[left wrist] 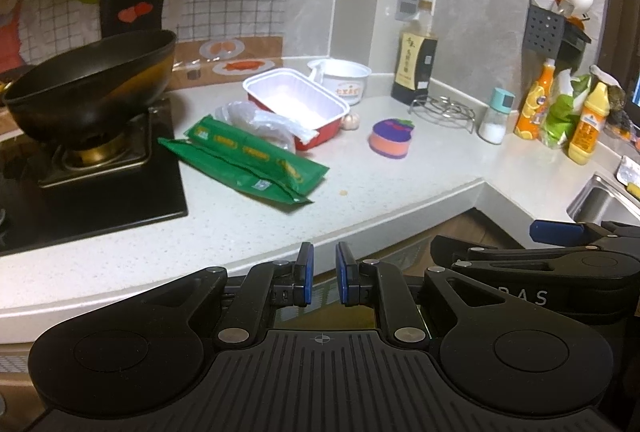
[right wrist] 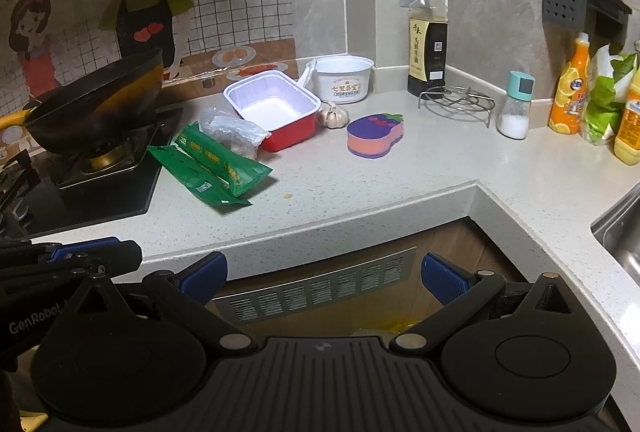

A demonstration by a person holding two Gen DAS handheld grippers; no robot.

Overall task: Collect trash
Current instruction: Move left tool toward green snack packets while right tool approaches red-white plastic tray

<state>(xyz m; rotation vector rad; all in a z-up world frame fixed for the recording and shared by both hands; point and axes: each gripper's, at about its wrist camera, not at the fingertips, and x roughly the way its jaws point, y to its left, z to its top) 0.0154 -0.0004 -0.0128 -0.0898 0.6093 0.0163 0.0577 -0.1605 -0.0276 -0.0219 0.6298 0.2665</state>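
green wrappers [left wrist: 248, 160] lie ahead of both grippers; left gripper [left wrist: 323, 274] nearly closed, empty; right gripper [right wrist: 324, 278] spread wide, empty.

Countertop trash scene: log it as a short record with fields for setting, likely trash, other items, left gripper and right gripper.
setting: kitchen counter beside a stove with a wok
likely trash: green wrappers, crumpled clear plastic bag, empty red tray, white paper bowl
other items: sponge, garlic bulb, sauce bottle, salt shaker
left gripper: narrow gap, holds nothing, short of the counter
right gripper: wide open, empty
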